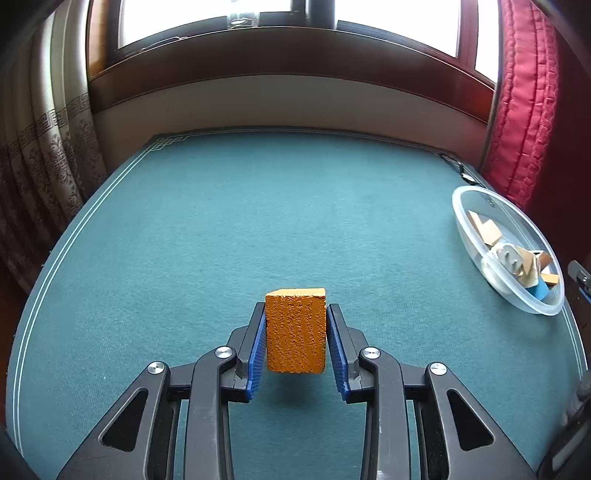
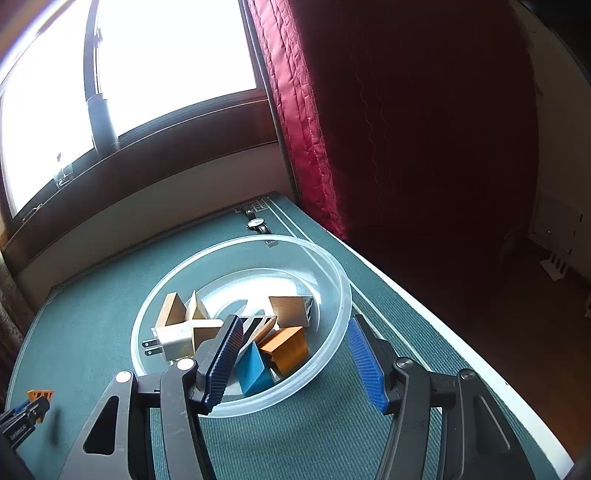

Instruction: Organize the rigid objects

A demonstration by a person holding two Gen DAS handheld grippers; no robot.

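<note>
A: What is the left claw [image 1: 295, 332] doing?

B: Its two blue ribbed pads are pressed against the sides of an orange block [image 1: 296, 329], which it holds above the green cloth of the counter [image 1: 258, 221], near the middle of the near edge.

A: And the right claw [image 2: 295, 354]?

B: Spread wide with nothing between its pads. It hangs over the near rim of the clear plastic bowl [image 2: 332, 273], which sits on the counter's right side, near the right edge and toward the far right corner.

A: What lies in the bowl?

B: A jumble of wooden blocks: a second orange one [image 2: 286, 349], a blue wedge [image 2: 253, 369], several plain wood pieces and a white plug adapter [image 2: 173, 341] with its prongs pointing left.

A: Anything else on the counter?

B: A wristwatch [image 2: 255, 223] at the far right corner, beyond the bowl. The cloth has a thin pale line border with a fret pattern at the corners.

A: And the room around it?

B: A window [image 1: 388, 22] with a dark wooden sill runs behind the far edge; a patterned beige curtain [image 1: 48, 147] hangs at the left and a quilted red curtain [image 2: 306, 122] at the right.
</note>
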